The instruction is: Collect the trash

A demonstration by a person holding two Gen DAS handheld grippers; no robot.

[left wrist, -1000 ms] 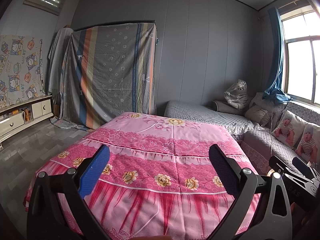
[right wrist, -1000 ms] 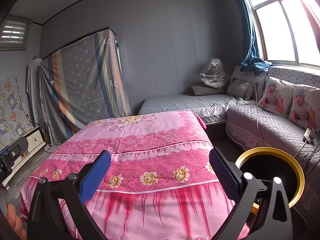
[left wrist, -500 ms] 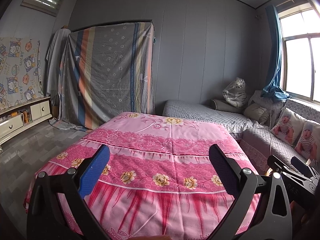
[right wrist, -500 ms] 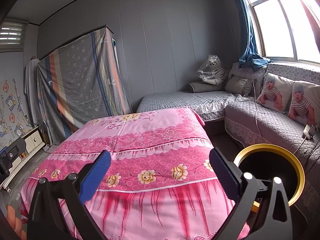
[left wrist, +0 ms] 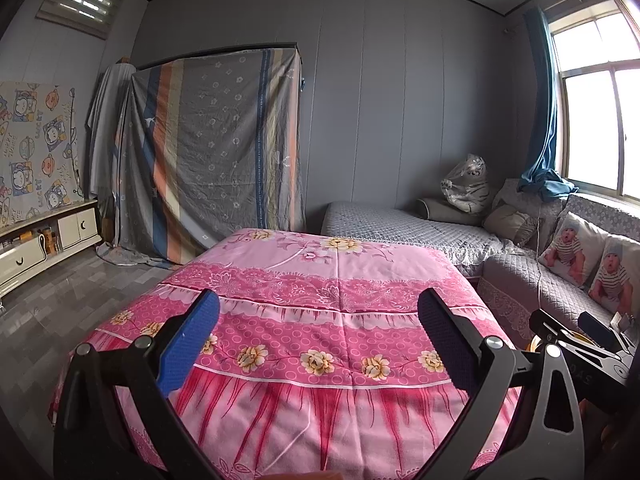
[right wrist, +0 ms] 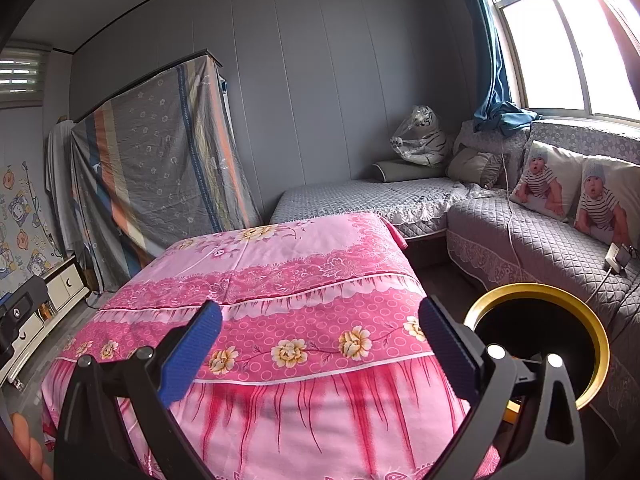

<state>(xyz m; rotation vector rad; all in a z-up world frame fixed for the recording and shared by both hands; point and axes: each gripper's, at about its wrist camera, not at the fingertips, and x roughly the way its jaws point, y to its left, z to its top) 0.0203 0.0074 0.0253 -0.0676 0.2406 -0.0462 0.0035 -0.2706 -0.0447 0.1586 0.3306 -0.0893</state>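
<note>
A black bin with a gold rim (right wrist: 538, 292) stands on the floor at the right, between the pink-covered table (right wrist: 304, 264) and the sofa. My right gripper (right wrist: 320, 340) is open, nothing between its blue pads, held over the table's near edge. My left gripper (left wrist: 318, 334) is open too and empty, above the same pink floral cloth (left wrist: 332, 280). The right gripper (left wrist: 580, 336) shows at the right edge of the left wrist view. No trash piece shows on the cloth.
A grey quilted corner sofa (right wrist: 540, 240) with baby-print cushions (right wrist: 544, 180) runs along the right and back. A wrapped plush tiger (right wrist: 420, 136) sits in its corner. A sheet-draped wardrobe (left wrist: 216, 148) and a low white cabinet (left wrist: 44, 240) stand to the left. Grey tiled floor (left wrist: 60, 300) lies left of the table.
Both views have tilted slightly upward and shifted a little; the grippers stay open and empty over the table's near edge.
</note>
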